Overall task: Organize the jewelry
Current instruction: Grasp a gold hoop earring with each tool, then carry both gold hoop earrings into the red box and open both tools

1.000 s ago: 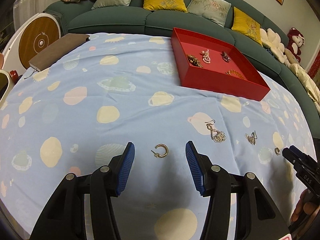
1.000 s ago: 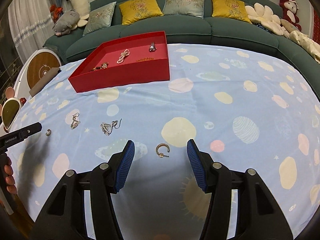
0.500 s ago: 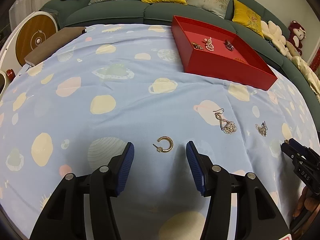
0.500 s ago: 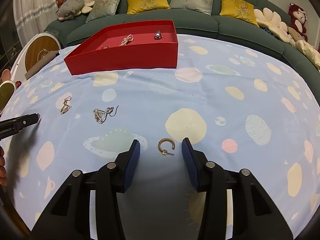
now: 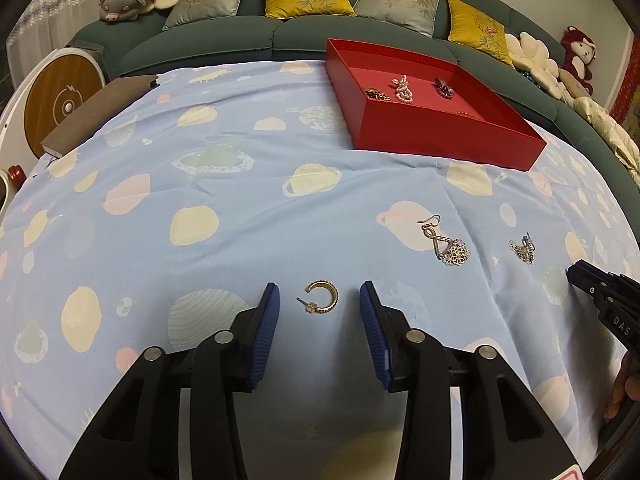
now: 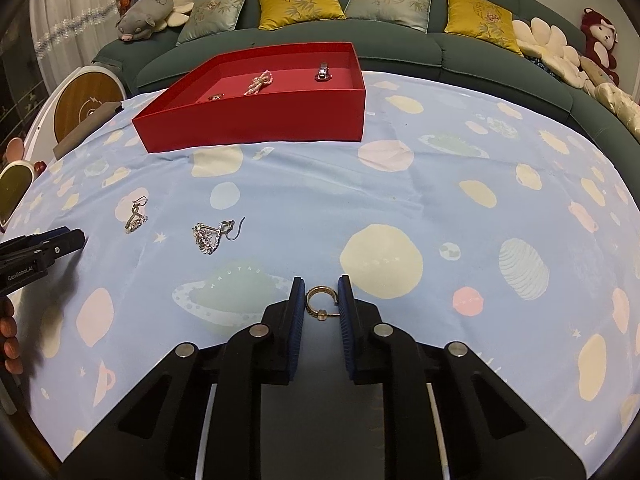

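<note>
A gold hoop earring (image 5: 320,297) lies on the blue cloth between the blue pads of my open left gripper (image 5: 319,304). A second gold hoop earring (image 6: 321,303) sits between the pads of my right gripper (image 6: 321,300), whose jaws have closed to touch it on both sides. A red tray (image 5: 448,132) at the back holds several jewelry pieces; it also shows in the right wrist view (image 6: 256,120). Two silver dangle earrings (image 5: 446,242) (image 5: 522,249) lie loose on the cloth; the right wrist view shows them too (image 6: 214,234) (image 6: 136,216).
A green sofa (image 5: 224,44) with cushions and plush toys curves behind the table. A brown flat box (image 5: 96,114) lies at the far left edge. A round wooden-faced device (image 5: 60,100) stands off the table's left side.
My right gripper's jaws have narrowed from wide open until the pads meet the hoop. My left gripper has come lower and closer to its hoop, jaws still wide.
</note>
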